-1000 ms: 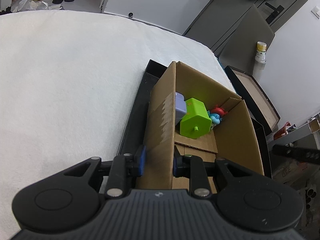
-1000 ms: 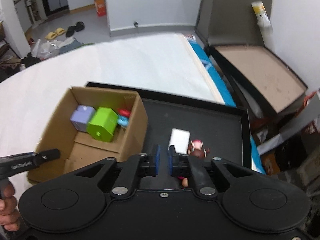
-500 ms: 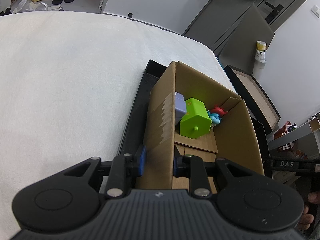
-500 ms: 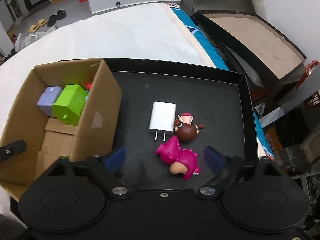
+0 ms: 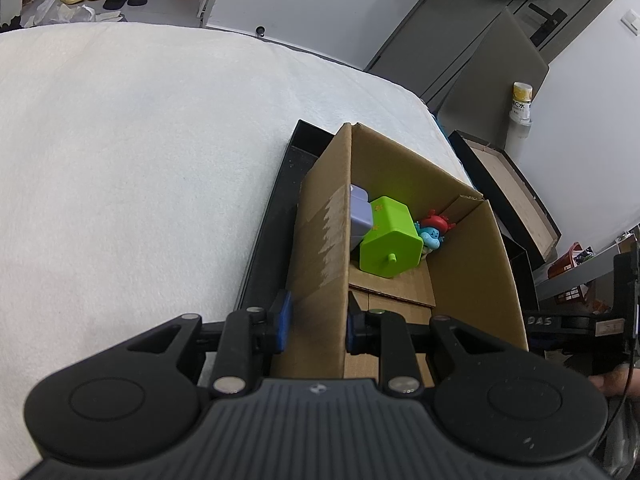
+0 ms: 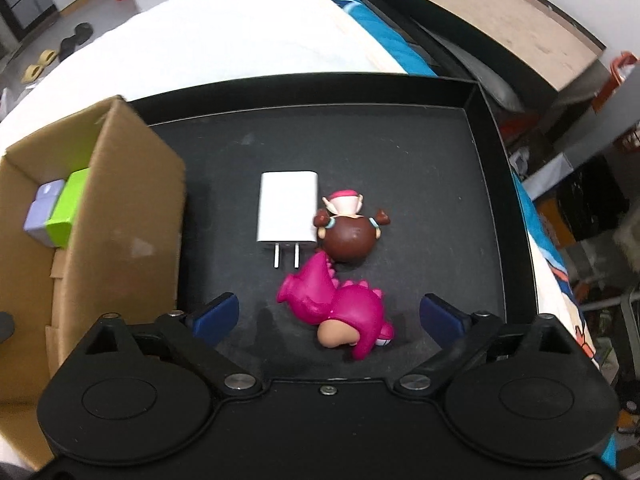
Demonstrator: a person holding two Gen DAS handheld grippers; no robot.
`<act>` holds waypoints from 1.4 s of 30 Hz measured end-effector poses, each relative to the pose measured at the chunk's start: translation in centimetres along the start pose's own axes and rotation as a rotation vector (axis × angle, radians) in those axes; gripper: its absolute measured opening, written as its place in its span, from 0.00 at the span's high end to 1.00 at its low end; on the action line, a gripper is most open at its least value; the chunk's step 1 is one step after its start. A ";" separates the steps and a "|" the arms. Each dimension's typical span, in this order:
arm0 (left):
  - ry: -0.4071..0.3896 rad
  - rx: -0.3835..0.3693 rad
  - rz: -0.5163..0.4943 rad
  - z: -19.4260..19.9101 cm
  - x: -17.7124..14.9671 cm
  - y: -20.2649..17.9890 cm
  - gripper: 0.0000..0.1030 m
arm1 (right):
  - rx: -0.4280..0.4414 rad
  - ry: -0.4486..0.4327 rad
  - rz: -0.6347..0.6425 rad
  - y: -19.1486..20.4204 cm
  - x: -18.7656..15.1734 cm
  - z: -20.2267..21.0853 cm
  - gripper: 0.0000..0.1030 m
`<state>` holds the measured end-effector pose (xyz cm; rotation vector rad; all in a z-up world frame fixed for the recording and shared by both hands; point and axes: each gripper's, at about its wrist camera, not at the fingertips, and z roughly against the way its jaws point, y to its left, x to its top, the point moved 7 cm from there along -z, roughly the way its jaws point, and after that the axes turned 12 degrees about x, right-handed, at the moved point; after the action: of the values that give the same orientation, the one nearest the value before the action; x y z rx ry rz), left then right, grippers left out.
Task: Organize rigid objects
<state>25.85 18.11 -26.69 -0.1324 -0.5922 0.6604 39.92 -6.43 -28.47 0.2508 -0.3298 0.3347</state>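
Observation:
My left gripper point(image 5: 316, 320) is shut on the near left wall of the cardboard box point(image 5: 320, 240), one finger outside and one inside. The box holds a green block point(image 5: 390, 246), a lilac block point(image 5: 360, 216) and a small blue and red figure point(image 5: 434, 230). My right gripper point(image 6: 328, 316) is wide open just above the black tray point(image 6: 400, 152), its fingers on either side of a pink dinosaur figure point(image 6: 344, 304). A white charger plug point(image 6: 286, 210) and a brown-haired doll point(image 6: 346, 230) lie just beyond it. The box point(image 6: 120, 220) stands at the left.
The tray point(image 5: 280, 216) sits on a white padded surface point(image 5: 140, 160). Another open black box with a brown inside point(image 6: 500, 12) stands beyond the tray's far right. Shelves and clutter are at the right edge.
My right gripper has gone from shut to wide open and has moved right and down over the tray's toys. My left gripper has stayed still on the box wall.

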 end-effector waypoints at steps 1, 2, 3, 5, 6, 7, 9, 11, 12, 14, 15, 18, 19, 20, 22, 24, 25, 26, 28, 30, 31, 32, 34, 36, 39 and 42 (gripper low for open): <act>0.000 0.000 0.000 0.0 0.0 0.0 0.77 | 0.003 0.004 -0.006 -0.1 -0.1 -0.2 0.37; 0.000 0.000 -0.001 0.0 0.0 0.0 0.77 | 0.006 0.019 -0.017 -0.1 -0.2 -0.4 0.50; -0.001 0.000 -0.001 0.0 0.0 0.0 0.77 | 0.010 0.038 -0.030 -0.2 -0.4 -0.6 0.51; -0.001 0.000 0.000 0.0 0.0 0.0 0.77 | 0.013 0.034 -0.032 -0.2 -0.3 -0.4 0.51; 0.000 0.000 -0.001 0.0 0.0 0.0 0.77 | 0.015 0.028 -0.027 -0.1 -0.3 -0.3 0.51; -0.001 0.000 -0.001 0.0 0.0 0.0 0.77 | 0.018 0.022 -0.023 0.0 -0.2 0.0 0.51; 0.000 0.000 -0.001 0.0 0.0 0.0 0.77 | 0.021 0.015 -0.018 0.2 -0.3 0.3 0.51; 0.000 0.000 0.000 0.0 0.0 0.0 0.77 | 0.021 0.005 -0.009 0.4 -0.2 0.8 0.51; 0.000 0.000 0.000 0.0 0.0 0.0 0.77 | 0.022 0.000 -0.004 0.5 -0.1 1.1 0.51; 0.000 0.000 -0.001 0.0 0.0 0.0 0.77 | 0.026 -0.010 0.006 0.8 0.1 1.7 0.51; 0.000 0.000 -0.001 0.0 0.0 0.0 0.77 | 0.027 -0.015 0.011 1.0 0.2 2.1 0.51; 0.000 0.000 -0.001 0.0 0.0 0.0 0.77 | 0.031 -0.029 0.028 1.6 0.9 3.2 0.51; -0.001 0.000 -0.001 0.0 0.0 0.0 0.77 | 0.032 -0.036 0.034 1.8 1.2 3.5 0.51; 0.000 0.000 -0.001 0.0 0.0 0.0 0.77 | 0.034 -0.044 0.043 2.1 1.4 4.0 0.51; 0.000 0.000 -0.001 0.0 0.0 0.0 0.77 | 0.037 -0.058 0.058 2.5 1.9 4.7 0.51; 0.001 -0.002 0.000 0.0 0.0 0.0 0.77 | 0.045 -0.071 0.071 3.1 2.3 5.4 0.51; 0.001 -0.003 0.000 0.0 0.0 0.0 0.77 | 0.046 -0.075 0.077 3.3 2.6 5.6 0.51; 0.001 -0.005 0.000 0.0 -0.1 0.1 0.77 | 0.047 -0.081 0.084 3.6 2.8 5.9 0.51; 0.002 -0.007 0.003 0.0 0.0 0.1 0.77 | 0.051 -0.089 0.096 4.3 3.1 6.4 0.51; 0.004 -0.009 0.005 -0.1 0.0 0.1 0.77 | 0.056 -0.097 0.109 4.9 3.5 6.8 0.51; 0.004 -0.009 0.004 -0.1 0.0 0.1 0.77 | 0.059 -0.100 0.116 5.3 3.6 7.0 0.51; 0.004 -0.009 0.004 -0.1 0.0 0.1 0.77 | 0.062 -0.103 0.124 5.6 3.7 7.2 0.51; 0.004 -0.009 0.004 -0.1 0.0 0.1 0.77 | 0.071 -0.108 0.138 6.6 4.0 7.5 0.51; 0.003 -0.009 0.004 -0.1 0.0 0.1 0.77 | 0.096 -0.110 0.143 7.5 4.2 7.6 0.51; 0.004 -0.010 0.005 -0.1 0.0 0.1 0.77 | 0.114 -0.117 0.156 8.7 4.4 7.8 0.51; 0.003 -0.009 0.004 -0.1 0.0 0.1 0.77 | 0.132 -0.118 0.171 10.1 4.4 8.0 0.51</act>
<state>25.81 18.21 -26.79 -0.1429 -0.5917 0.6615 38.03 1.67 -17.75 0.3743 -0.4472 0.5124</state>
